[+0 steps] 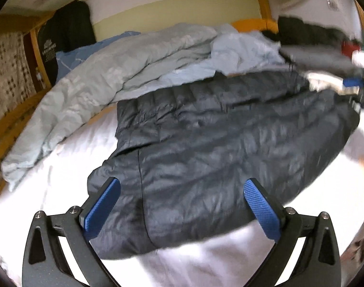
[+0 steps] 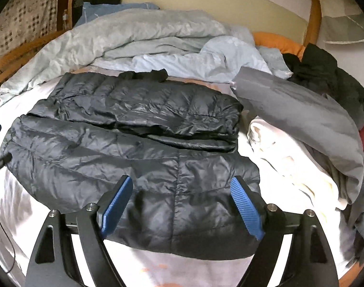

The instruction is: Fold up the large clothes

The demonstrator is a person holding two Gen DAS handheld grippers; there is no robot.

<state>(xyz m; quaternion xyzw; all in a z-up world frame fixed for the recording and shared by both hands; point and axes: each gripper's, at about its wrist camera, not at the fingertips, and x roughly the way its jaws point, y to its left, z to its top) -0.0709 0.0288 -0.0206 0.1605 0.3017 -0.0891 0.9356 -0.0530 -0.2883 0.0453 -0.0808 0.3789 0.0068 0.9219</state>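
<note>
Both tongs point forward and downward, the left tongs (image 1: 182, 205) with blue pads (image 1: 103, 206) spread wide and nothing pressed between them, the right tongs (image 2: 180, 203) likewise parted, gripping nothing, pads (image 2: 246, 206) bare.

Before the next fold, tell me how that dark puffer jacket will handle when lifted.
The dark puffer jacket is likely floppy: it lies creased and folded over itself. Its shiny shell suggests slippery. Its quilted puffiness hints it is light for its size.

Below and ahead of both spread grippers the black puffer jacket (image 2: 124, 148) fills the white sheet (image 2: 201, 272); bare sheet remains nearest them. A rumpled duvet (image 2: 139, 40) blocks beyond; piled clothes (image 2: 309, 129) crowd the right gripper's right
</note>
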